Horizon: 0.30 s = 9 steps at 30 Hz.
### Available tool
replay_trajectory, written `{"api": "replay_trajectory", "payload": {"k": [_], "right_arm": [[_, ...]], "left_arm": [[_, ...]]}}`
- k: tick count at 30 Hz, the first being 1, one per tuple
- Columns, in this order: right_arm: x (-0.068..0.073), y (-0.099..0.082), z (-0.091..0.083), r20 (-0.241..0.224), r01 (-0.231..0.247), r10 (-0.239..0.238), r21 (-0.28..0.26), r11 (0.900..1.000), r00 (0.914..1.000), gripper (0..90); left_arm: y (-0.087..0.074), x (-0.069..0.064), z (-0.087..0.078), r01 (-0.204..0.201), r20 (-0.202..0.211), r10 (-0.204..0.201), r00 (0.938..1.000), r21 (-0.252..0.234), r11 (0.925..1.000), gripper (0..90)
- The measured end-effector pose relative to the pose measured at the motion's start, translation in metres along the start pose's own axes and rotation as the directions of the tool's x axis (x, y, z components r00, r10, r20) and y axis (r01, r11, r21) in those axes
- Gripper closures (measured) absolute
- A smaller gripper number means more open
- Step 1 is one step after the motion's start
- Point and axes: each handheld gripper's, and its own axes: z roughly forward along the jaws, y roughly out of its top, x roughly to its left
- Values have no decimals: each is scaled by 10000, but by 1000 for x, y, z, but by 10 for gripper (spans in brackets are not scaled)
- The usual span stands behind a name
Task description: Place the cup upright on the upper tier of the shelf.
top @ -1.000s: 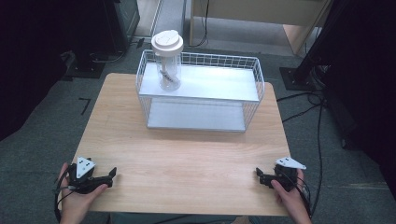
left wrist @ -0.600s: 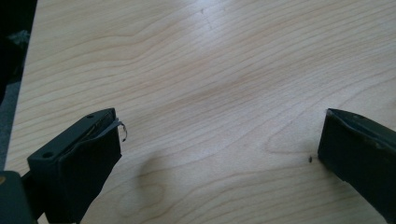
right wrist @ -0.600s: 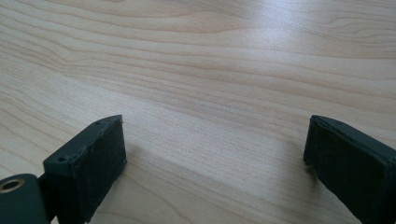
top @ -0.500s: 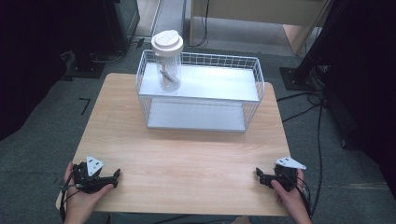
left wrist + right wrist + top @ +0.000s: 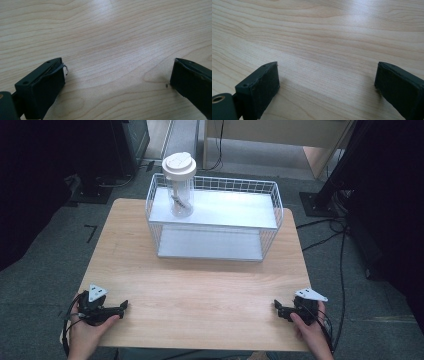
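A clear jar with a white lid [image 5: 178, 185] stands upright on the upper shelf of a white wire rack [image 5: 215, 220], at its left end. Something small lies inside the jar. My left gripper [image 5: 122, 306] rests near the table's front left corner, held by a hand, and my right gripper [image 5: 276, 306] rests near the front right corner. In the left gripper view the left gripper [image 5: 117, 77] stands open over bare wood. In the right gripper view the right gripper [image 5: 327, 80] is open too, with nothing between its jaws.
The wooden table [image 5: 200, 285] stands on grey carpet. Cables [image 5: 340, 235] run over the floor at the right, and dark equipment stands behind and to both sides of the table.
My left gripper has shifted a little to the right and toward the table's front edge. The right gripper, the jar and the rack have stayed where they were.
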Motion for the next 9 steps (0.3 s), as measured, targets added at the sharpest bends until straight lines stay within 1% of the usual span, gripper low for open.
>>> {"api": "replay_trajectory", "payload": {"k": [9], "right_arm": [[0,0,0,-2,8,-8,0,10000,10000,54]], "left_arm": [[0,0,0,-1,2,1,10000,3,10000,0]]}}
